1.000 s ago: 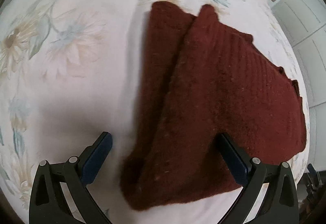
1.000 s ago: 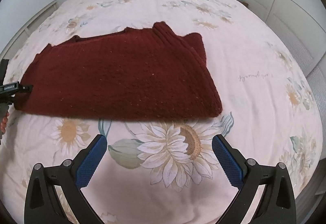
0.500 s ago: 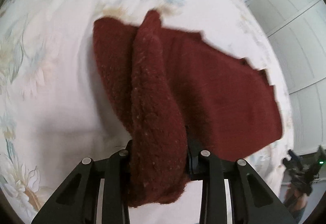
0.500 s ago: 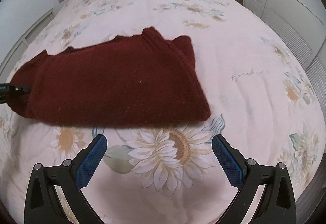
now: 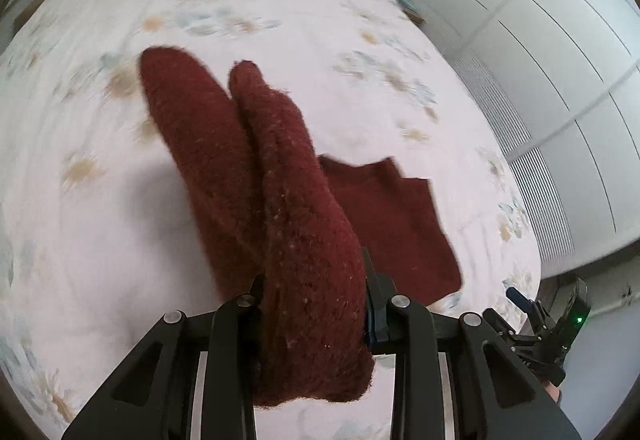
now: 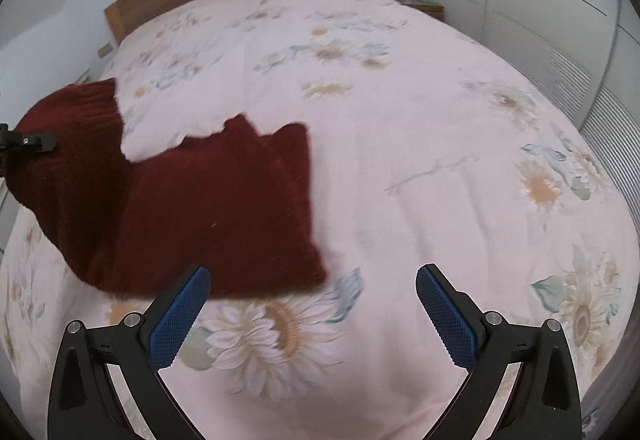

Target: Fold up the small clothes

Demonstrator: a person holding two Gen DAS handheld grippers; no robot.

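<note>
1. Since the earlier frames, the left gripper (image 5: 316,304) has closed its jaws on one end of the maroon sweater (image 6: 208,216) and raised it off the bed (image 6: 400,144); before, those jaws stood wide.
2. The sweater's other end lies flat on the bed, just ahead of the right gripper (image 6: 312,296).
3. The right gripper hovers with jaws wide, holding nothing.
4. Judgement: the sweater already looks folded lengthwise; a crosswise fold is under way. Laying the lifted end over and smoothing remain.
</note>
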